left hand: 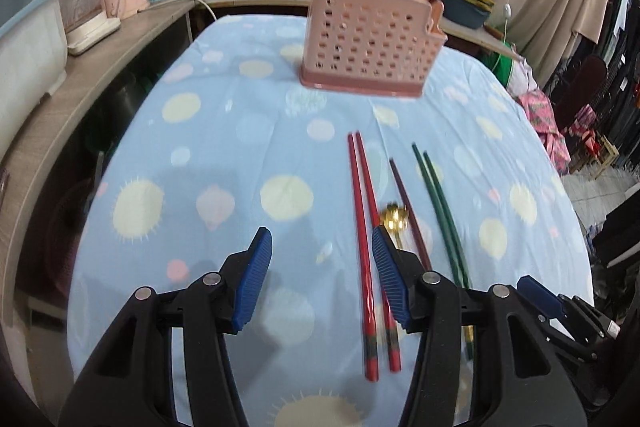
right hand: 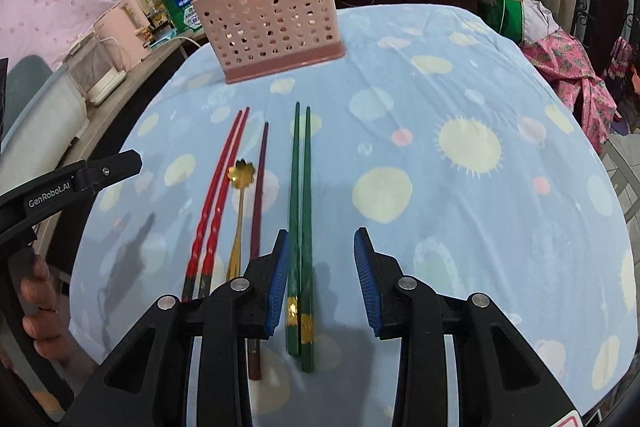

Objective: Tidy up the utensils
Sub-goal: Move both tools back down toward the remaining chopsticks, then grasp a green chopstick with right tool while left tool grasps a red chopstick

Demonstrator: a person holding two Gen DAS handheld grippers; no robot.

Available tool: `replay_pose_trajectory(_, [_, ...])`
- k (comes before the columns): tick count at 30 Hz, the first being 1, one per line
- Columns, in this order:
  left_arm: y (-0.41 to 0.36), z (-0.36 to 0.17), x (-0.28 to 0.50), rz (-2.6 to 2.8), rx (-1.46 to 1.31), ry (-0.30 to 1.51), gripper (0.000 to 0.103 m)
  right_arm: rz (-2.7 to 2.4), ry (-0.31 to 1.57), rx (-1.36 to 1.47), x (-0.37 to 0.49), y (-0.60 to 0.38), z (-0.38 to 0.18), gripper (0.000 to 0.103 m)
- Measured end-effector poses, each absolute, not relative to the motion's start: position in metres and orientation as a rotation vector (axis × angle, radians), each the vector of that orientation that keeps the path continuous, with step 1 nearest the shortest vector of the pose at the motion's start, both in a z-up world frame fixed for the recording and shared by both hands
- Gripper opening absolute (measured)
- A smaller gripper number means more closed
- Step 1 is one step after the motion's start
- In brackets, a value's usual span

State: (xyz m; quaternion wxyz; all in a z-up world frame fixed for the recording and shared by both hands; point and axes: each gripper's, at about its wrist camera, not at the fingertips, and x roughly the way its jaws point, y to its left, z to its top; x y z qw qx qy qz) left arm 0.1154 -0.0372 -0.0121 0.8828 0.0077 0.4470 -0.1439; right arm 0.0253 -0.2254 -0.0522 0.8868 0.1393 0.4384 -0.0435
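Blue ribbed pads on my left gripper (left hand: 320,279) stand apart and empty, as do those on my right gripper (right hand: 322,279). Between my right fingers lie the two glossy green chopsticks with gold bands (right hand: 301,227), hugging the left pad, their long axis running straight away from me toward the pink perforated plastic utensil holder (right hand: 272,27) at the far end of the worktop's soft, dotted blue cloth (right hand: 460,227). My left fingers similarly straddle the twisted red lacquered chopsticks (left hand: 366,235), close to the right pad. A gold flower-bowled metal spoon (right hand: 241,173) and one slim maroon chopstick (right hand: 259,187) lie between the pairs.
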Motion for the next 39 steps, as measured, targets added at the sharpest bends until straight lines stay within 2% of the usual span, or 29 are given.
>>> replay_pose_trajectory(5, [-0.037,-0.033,0.101,-0.302,0.034,0.981,0.050,-0.083,0.942,0.274,0.016,-0.221,-0.064,0.029])
replay_pose_trajectory(13, [-0.040,-0.045,0.087,-0.314,0.047,1.006,0.050,-0.059,0.977,0.246,0.015,-0.210,-0.075,0.016])
replay_pose_trajectory(24, [-0.051,-0.056,0.078,-0.347,0.077,1.035,0.050,-0.055,0.978,0.229,0.014,-0.207,-0.078,0.014])
replay_pose_trajectory(26, [-0.052,-0.057,0.078,-0.350,0.077,1.041,0.049,-0.054,0.990,0.234,0.015,-0.207,-0.082,0.010])
replay_pose_trajectory(39, [-0.054,-0.069,0.074,-0.360,0.084,1.087,0.048,-0.054,0.988,0.233,0.015,-0.207,-0.083,0.009])
